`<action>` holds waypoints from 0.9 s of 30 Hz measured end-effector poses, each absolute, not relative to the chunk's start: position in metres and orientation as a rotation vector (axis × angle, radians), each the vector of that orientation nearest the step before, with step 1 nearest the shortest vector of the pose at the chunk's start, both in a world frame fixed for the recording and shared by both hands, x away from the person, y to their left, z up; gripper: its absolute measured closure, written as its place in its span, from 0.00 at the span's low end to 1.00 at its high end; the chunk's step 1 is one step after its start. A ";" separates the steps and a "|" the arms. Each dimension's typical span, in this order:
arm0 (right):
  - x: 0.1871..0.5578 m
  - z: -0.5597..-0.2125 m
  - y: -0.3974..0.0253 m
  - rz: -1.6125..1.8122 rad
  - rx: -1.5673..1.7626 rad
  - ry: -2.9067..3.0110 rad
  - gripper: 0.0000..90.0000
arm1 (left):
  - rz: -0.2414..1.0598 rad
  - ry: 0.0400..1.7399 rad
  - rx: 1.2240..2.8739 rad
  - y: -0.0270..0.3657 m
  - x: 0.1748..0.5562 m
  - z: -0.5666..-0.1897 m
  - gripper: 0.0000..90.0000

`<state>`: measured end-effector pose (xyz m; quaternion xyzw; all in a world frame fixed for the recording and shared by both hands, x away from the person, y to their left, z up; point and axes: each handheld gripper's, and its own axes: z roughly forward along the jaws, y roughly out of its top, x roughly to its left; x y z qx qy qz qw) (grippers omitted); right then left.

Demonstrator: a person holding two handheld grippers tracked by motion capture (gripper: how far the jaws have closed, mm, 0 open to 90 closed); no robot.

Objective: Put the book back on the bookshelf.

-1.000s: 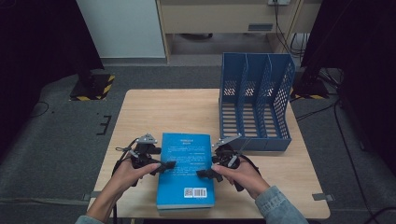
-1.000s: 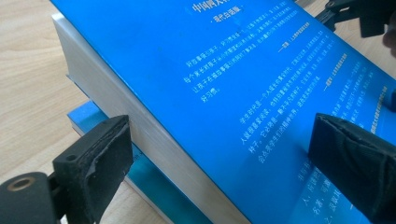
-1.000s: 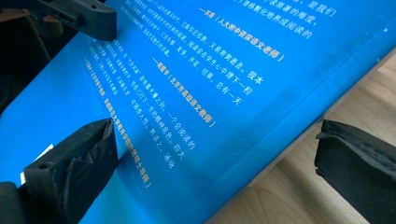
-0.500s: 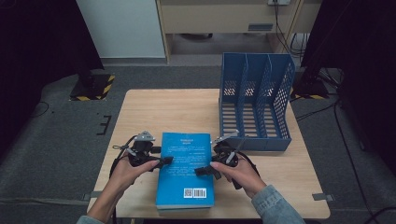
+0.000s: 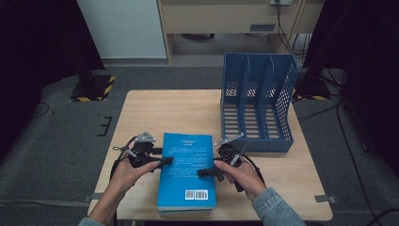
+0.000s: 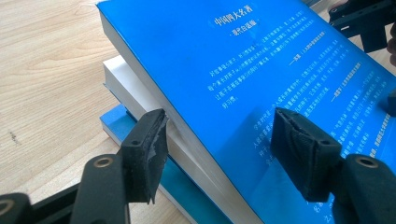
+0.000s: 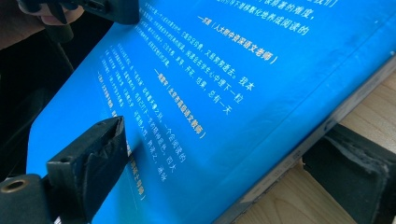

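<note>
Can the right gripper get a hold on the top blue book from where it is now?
Probably yes: the right gripper is open, with one jaw over the top blue book cover and the other below its edge, nothing between.

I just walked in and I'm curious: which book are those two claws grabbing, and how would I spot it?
On the wooden table, left of the blue file rack, lies a stack of books. It is the top book, bright blue with white text and a barcode, flanked by both grippers.

From the high view I get an evenly lit tabletop (image 5: 188,113) with soft shadows, while the room goes dark at 9 and 3 o'clock. Up close, the book (image 6: 261,79) shows a pale sheen, and the nearest tongs (image 7: 88,163) look soft.
</note>
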<state>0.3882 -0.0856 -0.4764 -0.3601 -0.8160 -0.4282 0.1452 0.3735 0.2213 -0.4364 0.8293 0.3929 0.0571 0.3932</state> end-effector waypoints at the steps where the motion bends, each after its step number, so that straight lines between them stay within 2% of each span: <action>1: 0.388 -0.476 -0.086 -1.233 -1.037 -2.351 0.07 | 0.148 0.992 2.105 0.221 0.374 -0.436 0.41; 3: 0.385 -0.476 -0.084 -1.255 -1.053 -2.383 0.04 | 0.143 0.993 2.108 0.221 0.374 -0.436 0.42; 14: 0.388 -0.481 -0.085 -1.282 -1.029 -2.346 0.04 | 0.101 1.007 2.104 0.223 0.378 -0.437 0.42; 21: 0.390 -0.482 -0.086 -1.274 -1.019 -2.319 0.06 | 0.042 1.030 2.068 0.227 0.382 -0.442 0.37; 23: 0.391 -0.480 -0.087 -1.271 -1.016 -2.328 0.08 | 0.046 1.032 2.077 0.226 0.381 -0.441 0.38; 27: 0.392 -0.476 -0.090 -1.262 -1.015 -2.329 0.13 | 0.073 1.037 2.092 0.225 0.382 -0.433 0.50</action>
